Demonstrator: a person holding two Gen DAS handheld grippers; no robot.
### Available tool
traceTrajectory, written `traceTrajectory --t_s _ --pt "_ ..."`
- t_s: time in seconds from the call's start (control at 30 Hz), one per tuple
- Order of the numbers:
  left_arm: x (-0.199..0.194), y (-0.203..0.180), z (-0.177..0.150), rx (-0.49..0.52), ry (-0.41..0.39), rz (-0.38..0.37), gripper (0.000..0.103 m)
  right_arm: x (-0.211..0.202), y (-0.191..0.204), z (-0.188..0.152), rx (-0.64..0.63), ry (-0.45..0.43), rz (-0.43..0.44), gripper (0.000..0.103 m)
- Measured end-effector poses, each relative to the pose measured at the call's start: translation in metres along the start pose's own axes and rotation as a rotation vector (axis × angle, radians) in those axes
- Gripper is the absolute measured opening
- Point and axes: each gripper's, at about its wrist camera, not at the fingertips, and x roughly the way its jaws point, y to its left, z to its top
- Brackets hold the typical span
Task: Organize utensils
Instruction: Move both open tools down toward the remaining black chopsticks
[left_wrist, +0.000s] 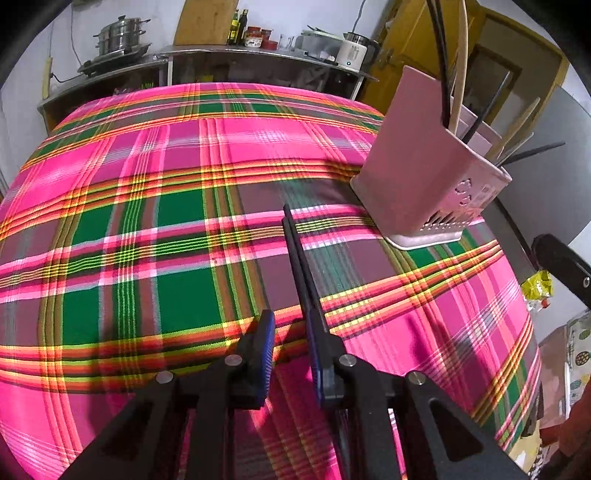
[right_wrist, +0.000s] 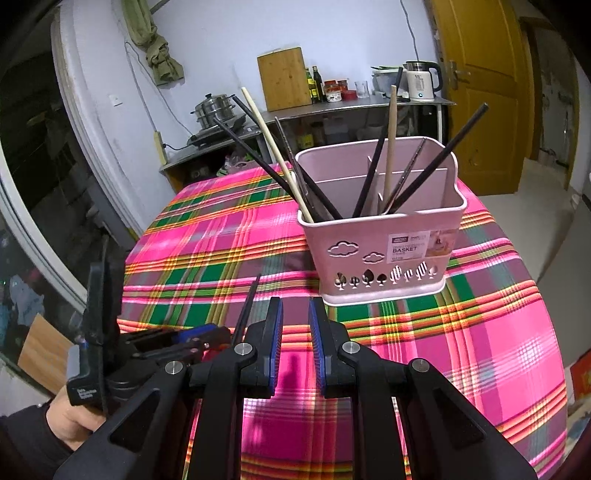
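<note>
- Left gripper (left_wrist: 291, 354) low over the table (left_wrist: 147, 229), jaws apart; pair of black chopsticks (left_wrist: 295, 251) lies along the inner face of its right finger, tips toward the basket. Can't tell if they're pinched — gap shows beside them.
- Right gripper (right_wrist: 295, 347) hovers w/ jaws parted, nothing between the blue pads.
- Pink basket (right_wrist: 384, 254) stands upright near the table's far-right edge, holding black and pale wooden chopsticks (right_wrist: 388, 147) in separate compartments, all leaning.
- Left gripper also seen in the right wrist view at lower left, chopsticks poking up-fwd.
</note>
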Motion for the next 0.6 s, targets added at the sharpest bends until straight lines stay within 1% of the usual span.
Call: traceTrajectory --t_s 0.1,0.3,0.43,0.47,0.5,0.53,0.57,0.6 --pt "0.002 -0.002 0.001 0.009 0.001 0.004 0.024 0.001 -0.003 0.000 0.005 0.000 -0.002 0.015" --pt "0.003 -0.009 0.000 0.035 -0.028 0.050 0.025 0.002 -0.005 -0.001 0.009 0.001 -0.002 0.015" --pt "0.002 -0.005 -0.001 0.043 -0.035 0.064 0.026 0.001 -0.005 -0.001 0.006 0.000 -0.002 0.015" --pt "0.002 -0.004 -0.002 0.052 -0.036 0.065 0.025 0.001 -0.005 -0.001 0.005 0.001 -0.002 0.015" --pt "0.002 -0.003 -0.002 0.055 -0.033 0.072 0.022 0.001 -0.005 -0.001 0.005 0.001 -0.002 0.015" --pt "0.001 -0.003 -0.002 0.067 -0.034 0.092 0.014 0.001 -0.005 -0.001 0.004 0.000 -0.002 0.015" --pt "0.001 0.000 -0.002 0.068 -0.032 0.094 0.012 0.002 -0.004 -0.002 0.003 0.001 -0.002 0.015" --pt "0.000 0.003 -0.002 0.058 -0.028 0.081 0.012 0.003 -0.004 -0.002 0.004 0.004 -0.002 0.015"
